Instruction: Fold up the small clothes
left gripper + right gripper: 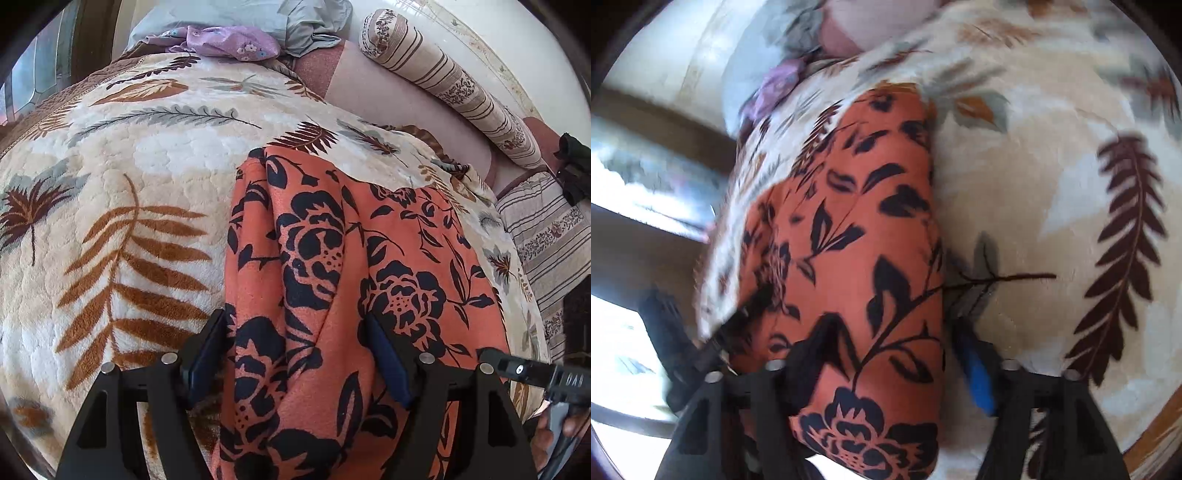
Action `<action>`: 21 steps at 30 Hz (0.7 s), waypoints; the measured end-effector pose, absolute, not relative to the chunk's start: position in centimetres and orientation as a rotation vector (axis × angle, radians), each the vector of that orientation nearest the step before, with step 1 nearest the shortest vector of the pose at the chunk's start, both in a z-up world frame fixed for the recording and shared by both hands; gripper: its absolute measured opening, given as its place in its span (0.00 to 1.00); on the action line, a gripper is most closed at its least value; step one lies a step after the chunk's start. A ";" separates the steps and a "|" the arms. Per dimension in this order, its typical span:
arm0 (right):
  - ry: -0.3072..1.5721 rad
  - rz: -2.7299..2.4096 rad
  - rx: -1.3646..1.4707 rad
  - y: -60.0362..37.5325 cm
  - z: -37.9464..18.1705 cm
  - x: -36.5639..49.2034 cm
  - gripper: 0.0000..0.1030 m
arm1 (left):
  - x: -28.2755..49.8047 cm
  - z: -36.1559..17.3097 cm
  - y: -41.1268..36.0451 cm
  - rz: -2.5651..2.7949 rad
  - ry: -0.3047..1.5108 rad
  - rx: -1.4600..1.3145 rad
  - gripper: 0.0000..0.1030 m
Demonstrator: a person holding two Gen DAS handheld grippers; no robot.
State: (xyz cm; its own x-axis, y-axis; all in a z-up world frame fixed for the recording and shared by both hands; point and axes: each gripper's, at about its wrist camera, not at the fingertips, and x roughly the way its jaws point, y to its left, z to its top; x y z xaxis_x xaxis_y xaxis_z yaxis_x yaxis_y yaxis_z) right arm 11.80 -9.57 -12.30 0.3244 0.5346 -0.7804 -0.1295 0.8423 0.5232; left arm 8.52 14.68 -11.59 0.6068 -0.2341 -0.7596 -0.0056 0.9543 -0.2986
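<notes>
An orange garment with black flowers (332,295) lies on the cream leaf-patterned blanket (129,184), folded lengthwise. My left gripper (297,332) is open, its fingers standing either side of the garment's near end. My right gripper (890,339) is also open over the same garment (857,240), which runs up between its fingers; that view is blurred. Part of the right gripper's body (535,373) shows at the lower right of the left wrist view.
A striped bolster (454,85) and a striped cushion (546,236) lie along the bed's right side. A purple flowered cloth (229,42) and grey cloth (295,22) lie at the far end. A window (646,184) is at the left.
</notes>
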 end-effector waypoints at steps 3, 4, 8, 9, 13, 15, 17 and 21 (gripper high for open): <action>1.087 0.349 0.023 -5.2 -9.3 10.5 0.45 | 8.5 -11.6 14.7 -0.132 0.907 -0.282 0.75; 1.046 0.322 -0.117 -3.4 -8.6 9.8 0.45 | 8.5 -11.6 14.8 -0.131 0.907 -0.284 0.75; 1.035 0.284 -0.179 -2.5 -9.9 9.3 0.52 | 8.4 -11.6 14.6 -0.126 0.904 -0.270 0.76; 1.042 0.294 -0.057 -4.2 -10.1 9.7 0.60 | 8.4 -11.6 14.5 -0.125 0.901 -0.266 0.76; 1.116 0.381 0.327 -9.1 -10.9 9.4 0.67 | 8.3 -11.6 14.6 -0.129 0.898 -0.267 0.76; 1.106 0.427 0.455 -10.7 -11.1 8.7 0.67 | 8.3 -11.6 14.6 -0.126 0.898 -0.266 0.76; 1.132 0.460 0.527 -11.0 -12.1 8.2 0.67 | 8.4 -11.6 14.6 -0.123 0.898 -0.264 0.76; 1.170 0.428 0.254 -7.6 -12.3 7.7 0.42 | 8.3 -11.6 14.6 -0.124 0.893 -0.261 0.77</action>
